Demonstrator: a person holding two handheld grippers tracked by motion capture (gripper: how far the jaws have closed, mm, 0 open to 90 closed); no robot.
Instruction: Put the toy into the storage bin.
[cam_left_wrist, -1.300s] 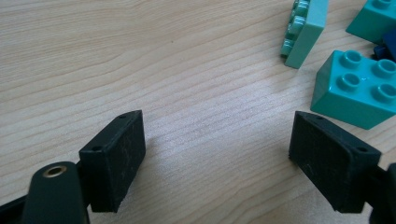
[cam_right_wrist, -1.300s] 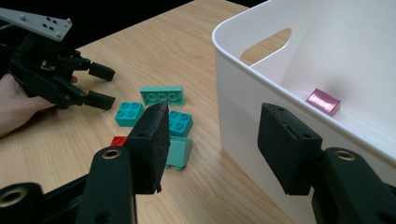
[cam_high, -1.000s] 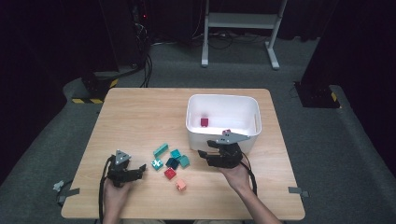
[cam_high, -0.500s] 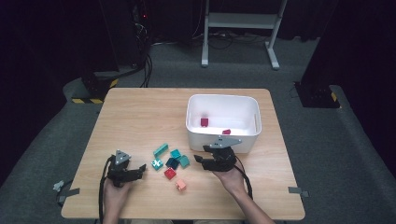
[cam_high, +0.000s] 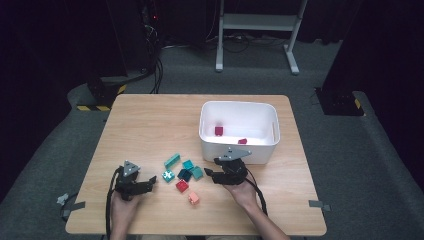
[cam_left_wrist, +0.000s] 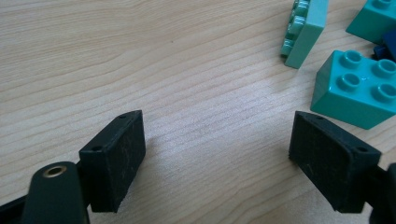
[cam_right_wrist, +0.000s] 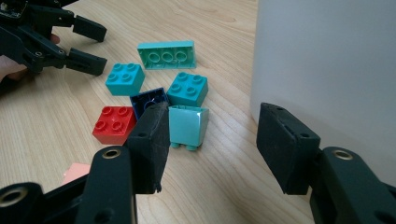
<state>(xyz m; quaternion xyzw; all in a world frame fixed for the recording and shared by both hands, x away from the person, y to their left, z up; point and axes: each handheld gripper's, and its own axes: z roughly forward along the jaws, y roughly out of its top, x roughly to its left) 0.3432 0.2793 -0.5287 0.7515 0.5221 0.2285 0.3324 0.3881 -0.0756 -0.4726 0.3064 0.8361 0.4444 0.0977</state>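
Note:
Several toy bricks lie in a cluster left of the white bin (cam_high: 237, 150): a long teal one (cam_high: 171, 160), teal ones (cam_high: 188, 164), a dark blue one (cam_high: 184, 174), a red one (cam_high: 182, 186) and a salmon one (cam_high: 193, 198). My right gripper (cam_high: 209, 175) stands open just right of the cluster. In the right gripper view its open jaws (cam_right_wrist: 217, 144) face a teal brick (cam_right_wrist: 188, 126) lying on its side, a short way ahead. My left gripper (cam_high: 150, 183) rests open left of the cluster, over bare wood (cam_left_wrist: 217, 158), with a teal brick (cam_left_wrist: 357, 88) off to its right.
Two red bricks (cam_high: 219, 131) lie inside the bin. The bin's wall (cam_right_wrist: 327, 70) stands close on the right of my right gripper. The wooden table (cam_high: 150, 125) has free room at the back left. Dark floor, cables and a stand lie beyond.
My right gripper has come down from the bin's front wall and moved left toward the brick cluster. The left gripper has stayed put.

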